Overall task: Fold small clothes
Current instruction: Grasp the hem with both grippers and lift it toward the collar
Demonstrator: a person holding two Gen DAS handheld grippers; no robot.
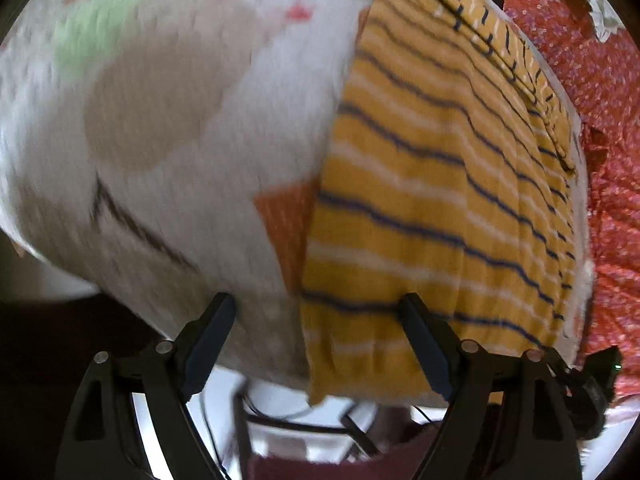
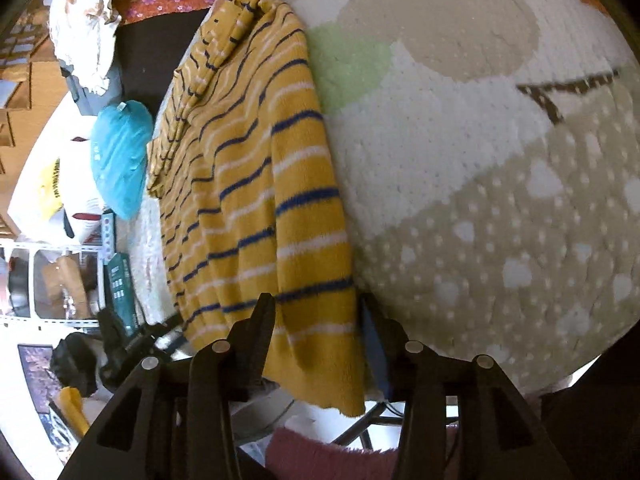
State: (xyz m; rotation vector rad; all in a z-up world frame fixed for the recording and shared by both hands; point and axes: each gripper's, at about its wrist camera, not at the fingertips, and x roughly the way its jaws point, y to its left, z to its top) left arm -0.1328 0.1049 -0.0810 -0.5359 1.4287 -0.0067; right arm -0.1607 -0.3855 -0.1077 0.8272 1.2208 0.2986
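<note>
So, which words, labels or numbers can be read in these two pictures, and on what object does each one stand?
No text can be read with certainty.
Yellow bag: dark print, too blurred and tilted to read.
Green box: small white marks, too small to read.
Striped yellow garment and patterned rug: patterns only, no text.
Left wrist view: no text visible.

The left gripper [image 1: 320,304] is tilted steeply downward, its two black fingers [image 1: 212,336] spread wide apart with nothing pinched between the pads. The right gripper [image 2: 316,308] slants down at a gentler angle, its fingers [image 2: 260,328] set about halfway apart; fabric shows in the gap between them, but whether the pads press on it cannot be told. No hand or sleeve shows in either view.
</note>
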